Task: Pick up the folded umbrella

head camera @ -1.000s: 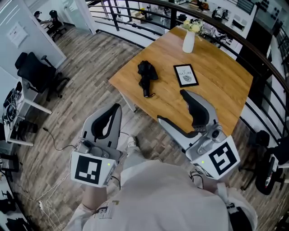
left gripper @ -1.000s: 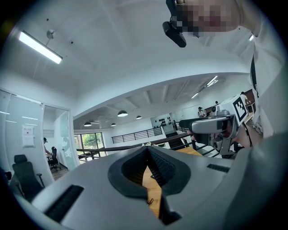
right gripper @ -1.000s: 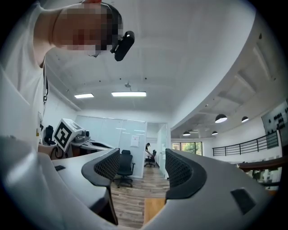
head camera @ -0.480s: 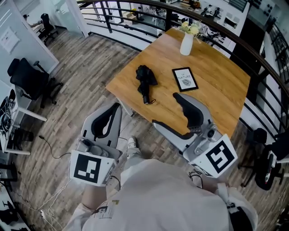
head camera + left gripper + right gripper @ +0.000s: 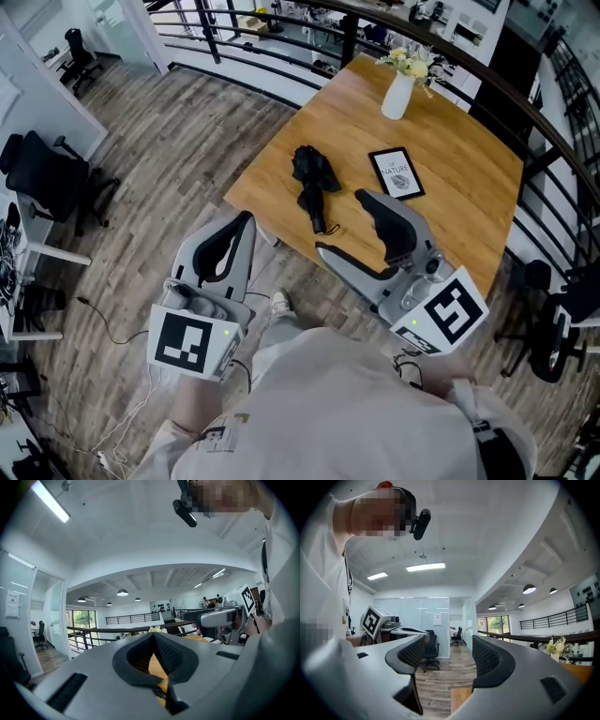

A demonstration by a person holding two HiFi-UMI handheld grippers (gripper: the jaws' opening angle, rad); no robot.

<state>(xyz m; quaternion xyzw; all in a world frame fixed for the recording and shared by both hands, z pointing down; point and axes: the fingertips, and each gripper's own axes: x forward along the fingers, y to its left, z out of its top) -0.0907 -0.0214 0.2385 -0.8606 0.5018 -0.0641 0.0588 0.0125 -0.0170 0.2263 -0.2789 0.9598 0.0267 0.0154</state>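
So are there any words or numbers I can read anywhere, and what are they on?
Framed picture on the table: it has print, but too small to read.
Left marker cube and right marker cube: black-and-white square patterns only, no words.
Paper sheet on the glass wall: too blurred to read.
So no text here can be quoted.

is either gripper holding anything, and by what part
Nothing is held. The left gripper has its jaws together on nothing, the right gripper has them apart and empty; the folded umbrella lies untouched on the table.
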